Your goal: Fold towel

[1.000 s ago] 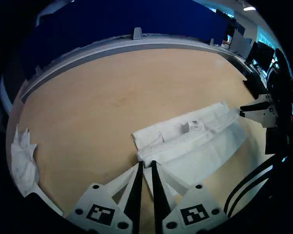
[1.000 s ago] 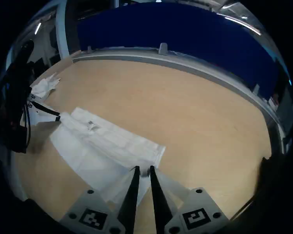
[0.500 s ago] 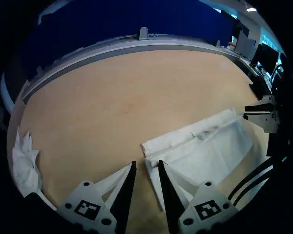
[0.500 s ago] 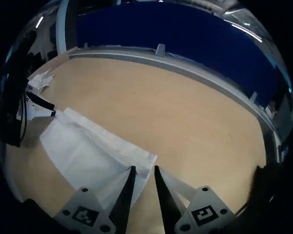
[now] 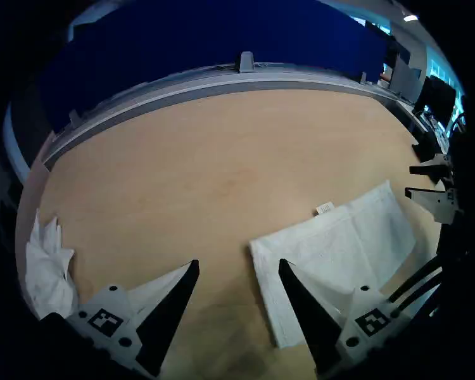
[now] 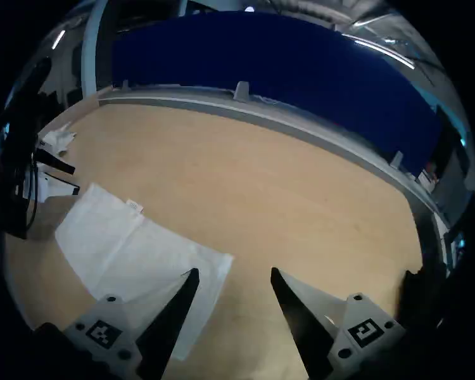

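Towel [image 5: 339,247], left gripper view: flat on table [image 5: 193,171], just ahead-right of left gripper [image 5: 237,278], whose jaws gape wide, empty. Right gripper view: right gripper [image 6: 232,285] equally wide, empty; towel [image 6: 123,247] ahead-left, corner beneath one finger. Next fold likely: pinch both near corners squarely, lift evenly, keep edges aligned, avoid dragging.

The white rectangular cloth towel [image 5: 339,253] lies flat on the light wooden bench [image 5: 206,171], its surface smooth and its edges straight. A small white tag [image 5: 324,208] sticks out from its far edge onto the wood. In the left gripper view the towel sits right of centre, one corner pointing toward the camera. In the right gripper view it lies at the lower left, set at an angle across the bench.
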